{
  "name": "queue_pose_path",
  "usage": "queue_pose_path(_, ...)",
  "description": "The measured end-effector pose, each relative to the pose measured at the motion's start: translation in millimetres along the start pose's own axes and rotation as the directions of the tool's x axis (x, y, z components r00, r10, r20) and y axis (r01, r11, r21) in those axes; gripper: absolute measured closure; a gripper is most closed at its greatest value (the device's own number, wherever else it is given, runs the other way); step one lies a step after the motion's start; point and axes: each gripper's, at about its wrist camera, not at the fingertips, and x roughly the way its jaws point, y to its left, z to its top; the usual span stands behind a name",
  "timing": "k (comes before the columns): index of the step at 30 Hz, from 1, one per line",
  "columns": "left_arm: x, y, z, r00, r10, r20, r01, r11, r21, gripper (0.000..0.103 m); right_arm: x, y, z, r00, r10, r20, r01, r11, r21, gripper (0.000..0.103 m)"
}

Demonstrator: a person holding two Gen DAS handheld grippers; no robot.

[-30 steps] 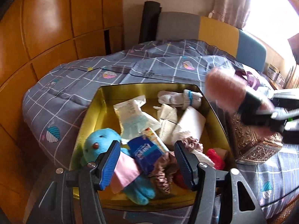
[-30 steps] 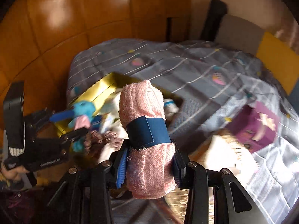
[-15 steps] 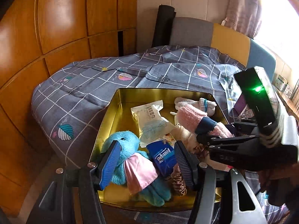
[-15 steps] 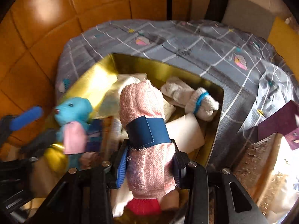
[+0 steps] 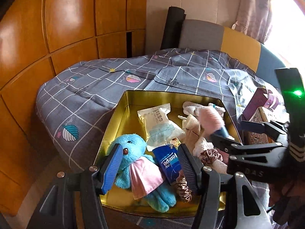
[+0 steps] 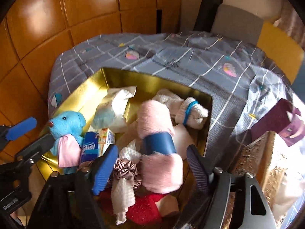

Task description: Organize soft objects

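A pink rolled towel with a blue band (image 6: 156,139) lies blurred between the jaws of my right gripper (image 6: 150,166). The jaws are opening and a gap shows on both sides of the roll. The roll rests on the pile inside the gold tin (image 6: 91,87). In the left wrist view the same pink roll (image 5: 209,118) sits at the tin's right side under the right gripper (image 5: 242,133). My left gripper (image 5: 150,164) stands open above the blue plush toy (image 5: 131,148) and the blue tissue pack (image 5: 168,162), holding nothing.
The tin also holds a white sock roll (image 6: 190,112), a mask packet (image 5: 160,122), a scrunchie (image 6: 125,169) and a red cloth (image 6: 144,208). It sits on a grey checked bedspread (image 6: 171,61). An ornate gold box (image 6: 253,162) and a purple box (image 6: 282,122) lie to the right.
The right gripper came down over the tin with the pink roll, then its jaws spread and let go of the roll. The left gripper stayed put.
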Motion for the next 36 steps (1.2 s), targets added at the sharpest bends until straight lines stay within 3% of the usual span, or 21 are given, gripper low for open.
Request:
queue_pose_path(4,-7.5,-4.0,1.0,1.0,0.0,0.025,0.0,1.0,-0.002,0.042,-17.2,1.9,-3.2,0.998,-0.047,0.048,0.047,0.999,-0.003,0.02)
queue_pose_path(9,-24.7,-8.0,6.8,0.996,-0.008,0.094,0.009,1.0,-0.011,0.042,-50.9,0.3,-13.0,0.98,-0.131,0.152,0.125,0.991,0.05,0.015)
queue_pose_path(13,-40.5,-13.5,12.8,0.988,-0.002,0.152,0.005,1.0,-0.019,0.027,-75.4,-1.4,-26.5,0.955,-0.202,0.215,0.182,0.977,0.109,0.009)
queue_pose_path(16,-50.8,-17.5,14.6,0.983,-0.015,0.181,0.02,0.999,-0.025,0.026,-85.7,-3.2,-37.8,0.946,-0.231,0.227,0.198,0.967,0.159,0.008)
queue_pose_path(26,-55.1,-39.2,10.3,0.979,0.07,0.189,-0.069,0.998,-0.012,0.023,-107.1,-16.4,-67.8,0.913,-0.324,0.248,0.258,0.93,0.264,0.006)
queue_pose_path(36,-56.6,-46.0,4.8,0.975,0.086,0.206,-0.087,0.996,-0.006,0.023,-114.1,-26.9,-76.2,0.909,-0.33,0.254,0.252,0.921,0.297,0.005)
